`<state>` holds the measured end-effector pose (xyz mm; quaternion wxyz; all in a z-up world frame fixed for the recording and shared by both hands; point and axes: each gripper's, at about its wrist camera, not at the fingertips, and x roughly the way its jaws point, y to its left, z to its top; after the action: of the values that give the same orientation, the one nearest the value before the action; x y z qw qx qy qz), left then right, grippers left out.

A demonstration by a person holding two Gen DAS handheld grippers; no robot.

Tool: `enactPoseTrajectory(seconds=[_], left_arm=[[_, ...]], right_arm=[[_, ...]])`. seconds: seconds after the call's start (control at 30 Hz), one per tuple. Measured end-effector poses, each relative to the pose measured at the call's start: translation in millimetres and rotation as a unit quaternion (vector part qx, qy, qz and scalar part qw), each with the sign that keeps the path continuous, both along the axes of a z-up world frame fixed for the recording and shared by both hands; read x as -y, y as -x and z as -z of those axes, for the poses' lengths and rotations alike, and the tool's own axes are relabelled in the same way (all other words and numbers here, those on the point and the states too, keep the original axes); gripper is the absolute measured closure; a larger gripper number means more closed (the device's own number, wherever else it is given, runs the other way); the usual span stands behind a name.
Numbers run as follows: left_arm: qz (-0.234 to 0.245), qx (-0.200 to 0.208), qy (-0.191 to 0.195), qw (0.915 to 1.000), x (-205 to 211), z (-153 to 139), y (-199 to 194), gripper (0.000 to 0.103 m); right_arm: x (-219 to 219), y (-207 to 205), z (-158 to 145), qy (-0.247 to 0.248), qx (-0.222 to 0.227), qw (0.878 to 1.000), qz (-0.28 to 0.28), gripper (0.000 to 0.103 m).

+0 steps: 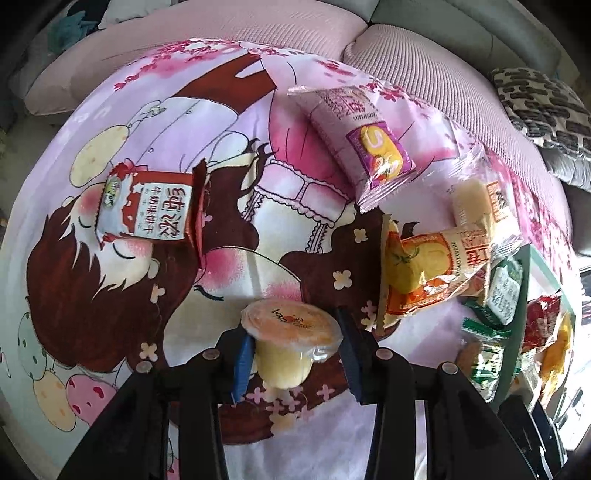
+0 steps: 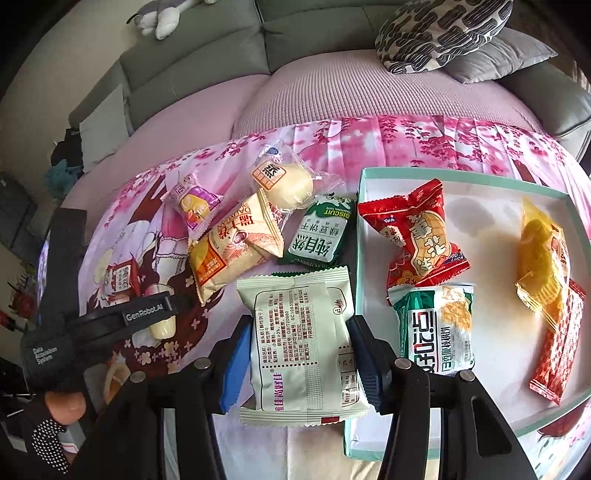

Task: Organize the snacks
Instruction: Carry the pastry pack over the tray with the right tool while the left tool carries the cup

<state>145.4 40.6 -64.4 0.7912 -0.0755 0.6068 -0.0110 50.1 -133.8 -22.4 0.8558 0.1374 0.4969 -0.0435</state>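
Observation:
My left gripper [image 1: 293, 352] stands around a yellow jelly cup [image 1: 290, 339]; the left pad touches it, a gap shows at the right pad. It is also seen in the right wrist view [image 2: 147, 314]. My right gripper [image 2: 299, 363] is shut on a white snack packet [image 2: 301, 347], held beside the white tray [image 2: 480, 210] with teal rim. In the tray lie a red peanut candy [image 2: 417, 236], a green-white packet [image 2: 436, 328], a yellow cake [image 2: 539, 258] and a red wafer [image 2: 557, 350]. Loose on the cloth: green biscuit pack [image 2: 319, 236], orange-white packet [image 2: 236, 247], pale bun [image 2: 288, 181], purple packet [image 2: 195, 203], red-white packet [image 1: 147, 205].
A pink cartoon cloth [image 1: 221, 147] covers the table. A pink-covered sofa [image 2: 332, 92] with a black-and-white patterned cushion [image 2: 439, 33] runs behind it. A plush toy [image 2: 162, 14] sits on the sofa back. The person's hand [image 2: 62, 402] holds the left gripper.

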Motion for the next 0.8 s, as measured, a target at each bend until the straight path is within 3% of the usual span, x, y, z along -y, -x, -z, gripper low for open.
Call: enactPoseTrajectory(seconds=[0.27, 0.47, 0.6, 0.8], left_arm=[[0.000, 0.049, 0.011, 0.9987, 3, -37, 10, 0.060], [0.039, 0.084, 0.032, 0.9952, 28, -63, 27, 0.060], [0.089, 0.093, 0.050, 0.9904, 55, -76, 43, 0.060], [0.181, 0.086, 0.065, 0.9776, 119, -79, 73, 0.060]], right_arm=[[9, 6, -10, -0.013, 0.016, 1.000, 0.015, 0.048], [32, 17, -21, -0.017, 0.032, 0.998, 0.045, 0.048], [69, 30, -26, 0.002, 0.030, 0.994, 0.109, 0.048], [135, 63, -32, 0.010, 0.027, 0.976, 0.214, 0.048]])
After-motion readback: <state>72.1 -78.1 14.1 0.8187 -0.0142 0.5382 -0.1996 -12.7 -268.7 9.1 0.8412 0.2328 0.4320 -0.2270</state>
